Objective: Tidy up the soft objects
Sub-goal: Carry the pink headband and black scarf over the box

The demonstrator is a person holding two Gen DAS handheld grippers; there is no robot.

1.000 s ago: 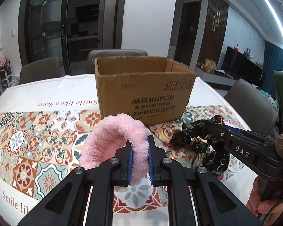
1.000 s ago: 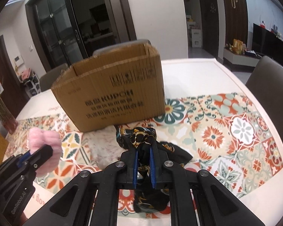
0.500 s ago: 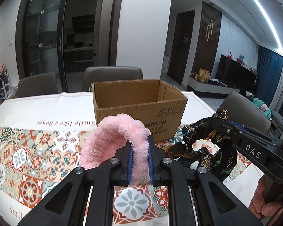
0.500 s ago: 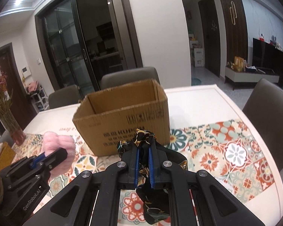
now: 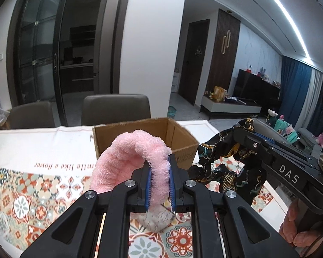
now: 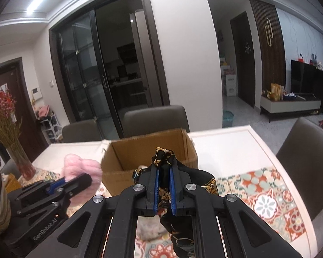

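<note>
Pink plush band (image 5: 137,157) is clamped between the blue pads of the left gripper (image 5: 159,182), held above the tablecloth (image 5: 38,185) just short of the box (image 5: 178,137). It arches up and over to the left, keeping its curve — padded and light, with some spring to it, by the look. The pinch sits on one leg of the arch, which seems sound; the free leg hangs unsupported and may catch the box rim.

Right gripper (image 6: 163,185) is closed on the black-and-gold scarf (image 6: 163,157), a small tuft bunched above the pads and the bulk draping below and to both sides. Judged thin, limp and slippery: a narrow pinch could let it slide out, so a hold through bunched folds is the safer one. The trailing cloth will drag behind any move.

Box stands open-topped on the table, directly ahead of both grippers and near them. Its floor is mostly hidden; contents cannot be determined. Neither item is over the opening yet — both appear ready for placing inside.
</note>
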